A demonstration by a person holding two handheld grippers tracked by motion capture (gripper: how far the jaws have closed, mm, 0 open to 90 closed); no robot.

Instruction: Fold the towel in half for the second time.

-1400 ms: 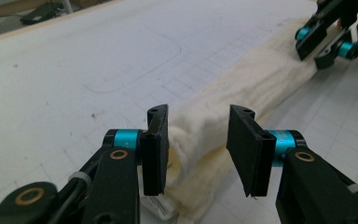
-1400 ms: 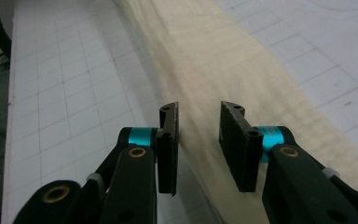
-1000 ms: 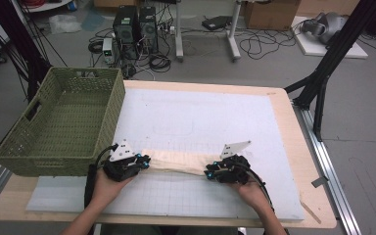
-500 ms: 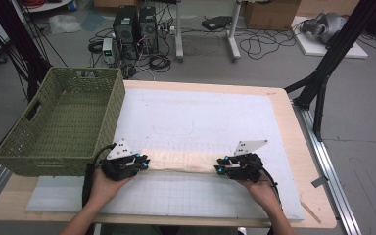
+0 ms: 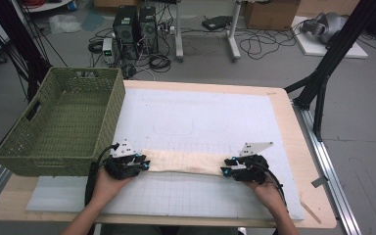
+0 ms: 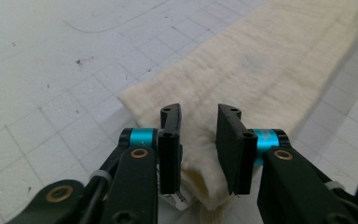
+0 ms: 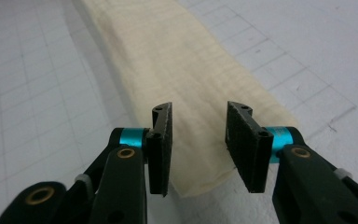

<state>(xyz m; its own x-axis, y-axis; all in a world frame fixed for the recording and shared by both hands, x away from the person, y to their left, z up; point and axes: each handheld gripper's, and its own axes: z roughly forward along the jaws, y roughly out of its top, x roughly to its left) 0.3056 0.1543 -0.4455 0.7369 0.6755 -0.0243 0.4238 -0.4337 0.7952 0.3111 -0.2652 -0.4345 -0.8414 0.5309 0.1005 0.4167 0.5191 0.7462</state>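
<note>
A cream cloth (image 5: 186, 161), folded into a long narrow strip, lies flat on the white grid mat (image 5: 200, 112) near the table's front. My left gripper (image 5: 144, 164) is at its left end and my right gripper (image 5: 226, 171) at its right end. In the left gripper view the jaws (image 6: 198, 116) stand apart, with the bunched cloth end (image 6: 261, 70) between them, and the pads do not press on it. In the right gripper view the jaws (image 7: 198, 114) straddle the flat cloth end (image 7: 168, 56) with gaps on both sides. Both pairs of jaws have just been opening.
A green woven basket (image 5: 110, 112) stands at the left, half off the mat, close behind my left gripper. The wooden table edge (image 5: 293, 132) runs along the right. Computers, cables and black stand legs are on the floor beyond.
My right gripper has moved to the right, and the cloth strip now lies straighter and flatter. Both grippers' jaws have spread wider and let go of the cloth ends.
</note>
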